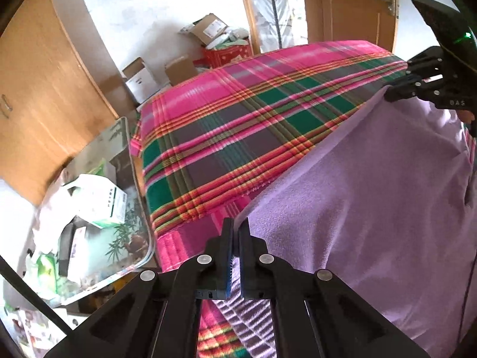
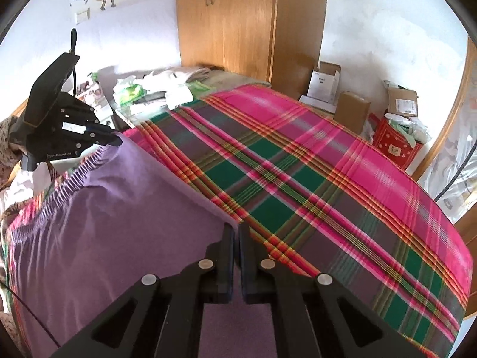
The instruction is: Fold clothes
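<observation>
Your left tool [image 1: 235,238] is clamped on one corner of the purple garment [image 1: 372,208], at its elastic waistband. Your right tool [image 2: 235,238] is clamped on the opposite corner. The garment hangs stretched between both tools above the bed [image 2: 298,164]. The bed is covered by a pink, green and grey plaid blanket [image 1: 238,125]. A wooden wardrobe [image 2: 238,24] stands against the white wall. Cardboard boxes [image 2: 351,98] sit on the floor beside it.

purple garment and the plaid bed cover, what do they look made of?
Purple garment: probably fleece, matte and fuzzy, with a ribbed elastic band. Plaid bed cover: looks like woven cotton or terry, matte, stripes woven in. Neither is certain.
</observation>
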The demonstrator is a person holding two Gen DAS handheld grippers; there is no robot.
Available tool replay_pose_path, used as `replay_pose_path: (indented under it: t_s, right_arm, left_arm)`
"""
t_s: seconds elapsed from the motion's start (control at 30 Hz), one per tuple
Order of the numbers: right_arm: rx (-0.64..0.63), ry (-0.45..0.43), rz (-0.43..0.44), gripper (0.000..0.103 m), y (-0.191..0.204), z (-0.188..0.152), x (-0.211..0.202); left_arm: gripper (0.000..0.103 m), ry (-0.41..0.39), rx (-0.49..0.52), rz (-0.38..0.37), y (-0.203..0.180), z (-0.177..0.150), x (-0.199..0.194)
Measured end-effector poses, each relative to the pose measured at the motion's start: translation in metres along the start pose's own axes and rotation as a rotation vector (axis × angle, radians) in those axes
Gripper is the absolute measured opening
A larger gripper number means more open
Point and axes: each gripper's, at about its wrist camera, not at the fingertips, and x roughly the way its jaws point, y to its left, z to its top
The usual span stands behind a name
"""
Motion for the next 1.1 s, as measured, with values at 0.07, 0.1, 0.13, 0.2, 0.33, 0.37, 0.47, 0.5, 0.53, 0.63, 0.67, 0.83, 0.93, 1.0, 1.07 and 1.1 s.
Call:
replay_pose_path:
  t_s: [0.07, 0.1, 0.13, 0.2, 0.33, 0.37, 0.47, 0.5, 0.53, 0.63, 0.67, 0.83, 0.93, 1.0, 1.07, 1.1]
  right_arm:
    - [0.008, -0.013, 0.000, 0.003, 0.004, -0.002, -0.008]
    - [0.007, -0.018, -0.002, 0.003, 0.006, -0.003, -0.013]
    - [0.005, -0.023, -0.004, 0.003, 0.009, -0.003, -0.017]
    - [0.006, -0.037, -0.006, 0.003, 0.015, -0.006, -0.028]
    - [-0.016, -0.059, -0.017, 0.003, 0.031, -0.010, -0.051]
    - [-0.024, -0.062, -0.020, 0.003, 0.036, -0.012, -0.057]
    - [-0.037, -0.073, -0.028, 0.003, 0.046, -0.016, -0.070]
    - [-0.040, -0.076, -0.030, 0.003, 0.049, -0.017, -0.074]
    - [-0.044, -0.080, -0.032, 0.003, 0.052, -0.019, -0.078]
    - [-0.038, -0.092, -0.034, 0.003, 0.059, -0.025, -0.089]
    - [-0.036, -0.092, -0.035, 0.003, 0.062, -0.027, -0.091]
    - [-0.047, -0.106, -0.040, 0.003, 0.075, -0.036, -0.105]
    - [-0.058, -0.107, -0.044, 0.003, 0.084, -0.042, -0.114]
    - [-0.067, -0.112, -0.048, 0.003, 0.090, -0.046, -0.120]
    - [-0.074, -0.120, -0.049, 0.003, 0.097, -0.050, -0.127]
    - [-0.082, -0.123, -0.051, 0.003, 0.102, -0.052, -0.131]
  left_arm:
    - [0.003, -0.011, 0.010, 0.026, -0.004, 0.000, -0.008]
    - [0.003, -0.016, 0.017, 0.036, -0.007, -0.001, -0.012]
    - [0.003, -0.021, 0.024, 0.045, -0.009, -0.001, -0.016]
    - [0.003, -0.031, 0.035, 0.062, -0.014, -0.001, -0.024]
    - [0.003, -0.053, 0.023, 0.072, -0.018, -0.005, -0.042]
    - [0.003, -0.060, 0.025, 0.080, -0.020, -0.006, -0.047]
    - [0.003, -0.079, 0.018, 0.088, -0.025, -0.010, -0.059]
    - [0.003, -0.083, 0.017, 0.089, -0.028, -0.011, -0.063]
    - [0.003, -0.084, 0.021, 0.094, -0.030, -0.013, -0.066]
    - [0.003, -0.092, 0.027, 0.107, -0.037, -0.017, -0.078]
    - [0.003, -0.094, 0.029, 0.111, -0.039, -0.019, -0.083]
    - [0.003, -0.107, 0.037, 0.126, -0.048, -0.029, -0.099]
    - [0.003, -0.114, 0.032, 0.130, -0.053, -0.035, -0.106]
    - [0.003, -0.120, 0.029, 0.133, -0.056, -0.039, -0.111]
    - [0.003, -0.129, 0.024, 0.136, -0.060, -0.043, -0.116]
    - [0.003, -0.132, 0.022, 0.137, -0.062, -0.045, -0.119]
